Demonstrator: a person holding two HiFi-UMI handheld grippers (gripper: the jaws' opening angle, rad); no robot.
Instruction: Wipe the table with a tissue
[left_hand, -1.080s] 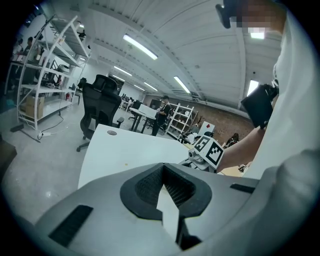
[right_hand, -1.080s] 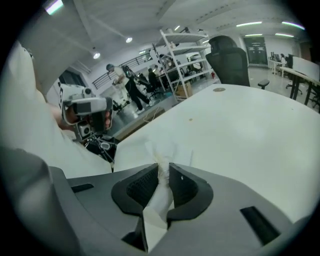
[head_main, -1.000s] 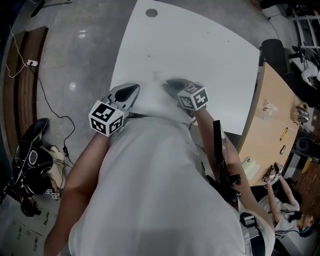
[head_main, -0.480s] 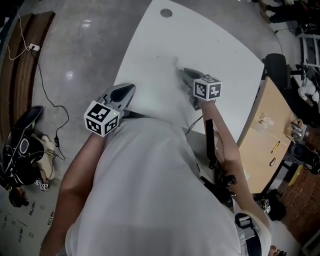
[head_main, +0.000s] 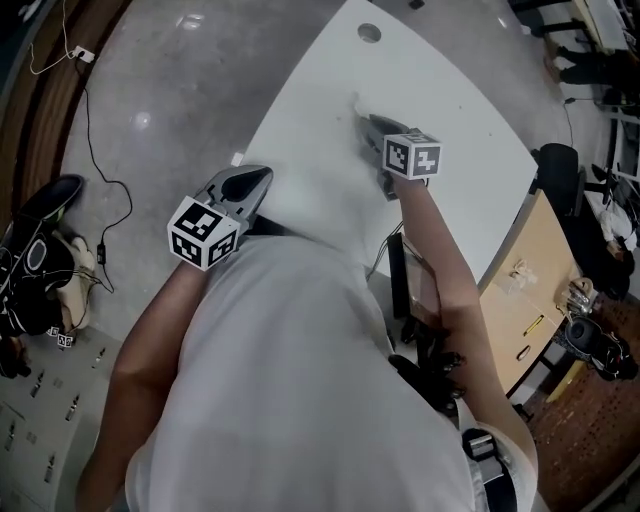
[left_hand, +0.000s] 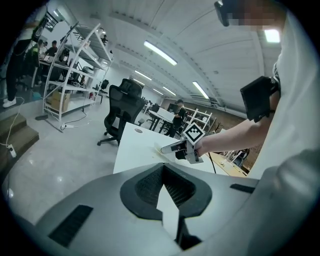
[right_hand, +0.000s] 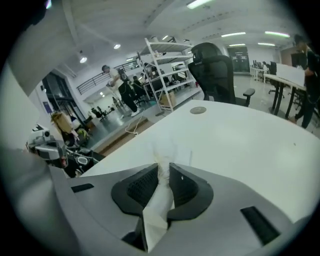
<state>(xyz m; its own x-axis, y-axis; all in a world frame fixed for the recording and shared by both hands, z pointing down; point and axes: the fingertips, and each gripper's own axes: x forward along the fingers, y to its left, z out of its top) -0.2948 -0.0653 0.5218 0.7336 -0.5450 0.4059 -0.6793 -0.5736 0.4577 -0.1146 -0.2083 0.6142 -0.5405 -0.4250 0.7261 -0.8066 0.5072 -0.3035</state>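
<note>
Right tongs (right_hand: 163, 175) pinch a twisted tissue (right_hand: 159, 197); its loose end fans onto the white worktop (right_hand: 240, 135) just ahead of the tips. Left tongs (left_hand: 163, 182) closed to a slit, nothing gripped, held by the person's body at the worktop's near edge. Step in hand looks like an outward wipe stroke. To do it well: firm pinch, tips tilted low so tissue rather than tongs drags flat, overlapping passes, turning short of the edge
</note>
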